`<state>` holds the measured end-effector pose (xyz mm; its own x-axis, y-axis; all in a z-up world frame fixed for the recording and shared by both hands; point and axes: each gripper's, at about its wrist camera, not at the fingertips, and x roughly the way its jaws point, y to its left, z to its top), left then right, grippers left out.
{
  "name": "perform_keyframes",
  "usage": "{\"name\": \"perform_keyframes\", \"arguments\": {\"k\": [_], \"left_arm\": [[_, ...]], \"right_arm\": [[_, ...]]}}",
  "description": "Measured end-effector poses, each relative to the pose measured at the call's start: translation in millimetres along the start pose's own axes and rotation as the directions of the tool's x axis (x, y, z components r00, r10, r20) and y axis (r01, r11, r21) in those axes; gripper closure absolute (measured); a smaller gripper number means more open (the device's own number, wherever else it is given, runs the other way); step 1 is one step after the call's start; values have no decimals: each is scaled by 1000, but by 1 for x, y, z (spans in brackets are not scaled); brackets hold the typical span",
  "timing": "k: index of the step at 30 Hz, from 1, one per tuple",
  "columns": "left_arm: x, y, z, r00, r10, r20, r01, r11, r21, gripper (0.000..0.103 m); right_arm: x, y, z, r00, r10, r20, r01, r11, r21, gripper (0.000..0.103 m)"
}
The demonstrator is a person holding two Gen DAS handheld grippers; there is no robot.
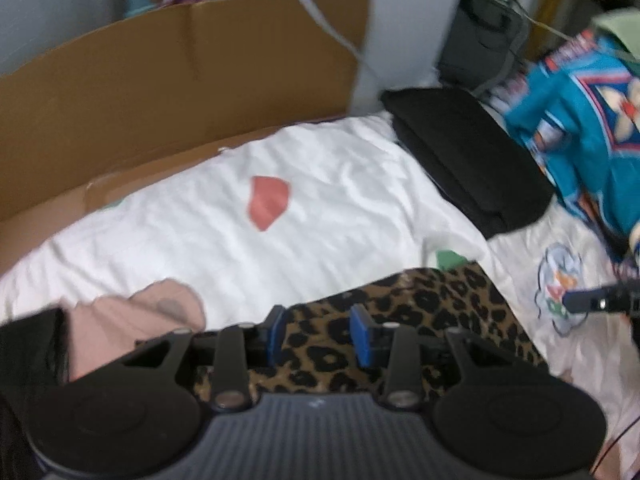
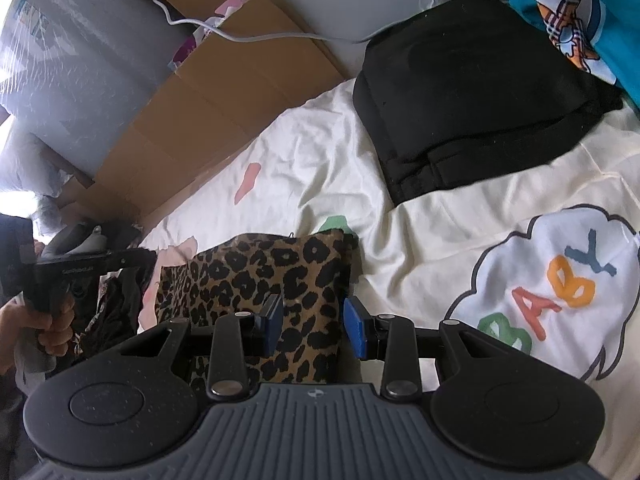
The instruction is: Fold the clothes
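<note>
The leopard-print garment (image 2: 256, 288) is seen lying on the cream bedsheet (image 2: 420, 240), already reduced to a compact rectangle, so a fold appears to be at or near its end. Directly above it the right gripper (image 2: 312, 322) is held with its blue pads (image 2: 356, 330) partly apart; no cloth is visibly pinched between them, only seen beyond the gap. The left gripper (image 1: 320, 334) is likewise poised over the leopard print with its jaws partly open, and nothing is seen clamped there, though that view is blurred. Beyond the garment, further up the bed, a folded black garment (image 2: 472, 96) is laid, and past that a teal printed one (image 2: 568, 12). To the garment's right a "BABY" cloud print (image 2: 552, 292) is seen on the sheet; to its left, pink fabric (image 1: 132, 320) is bunched, with cardboard (image 2: 224, 92) beyond. Next, it is judged, the folded piece should be smoothed or carried toward the black stack, which calls for an edge to be gripped cleanly without the fold being undone.
</note>
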<state>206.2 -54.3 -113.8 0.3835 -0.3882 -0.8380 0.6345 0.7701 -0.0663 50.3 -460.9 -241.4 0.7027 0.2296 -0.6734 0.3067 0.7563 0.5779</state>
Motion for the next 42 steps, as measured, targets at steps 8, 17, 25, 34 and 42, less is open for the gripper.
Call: {"name": "perform_keyframes", "arguments": {"k": [8,17,25,34,42], "left_arm": [[27,-19,-16,997,-66,46,60,992,109,66],[45,-26,-9,982,-144,120,128,983,131,65],[58,-22,-7,950,-313,26,304,937,173,60],[60,-19,-13,964,-263,21,252,940,229,72],[67,-8,-11,973,-229,5,222,948,226,64]], "right_arm": [[-1,-8,-9,999,-41,-29,41,999,-7,65],[15,-11,-14,996,-42,-75,43,999,11,65],[18,-4,-15,995,-38,-91,37,999,-10,65],[20,-9,-18,993,-52,-109,52,999,-7,65],[22,-7,-19,992,-51,-118,50,999,-15,65]]}}
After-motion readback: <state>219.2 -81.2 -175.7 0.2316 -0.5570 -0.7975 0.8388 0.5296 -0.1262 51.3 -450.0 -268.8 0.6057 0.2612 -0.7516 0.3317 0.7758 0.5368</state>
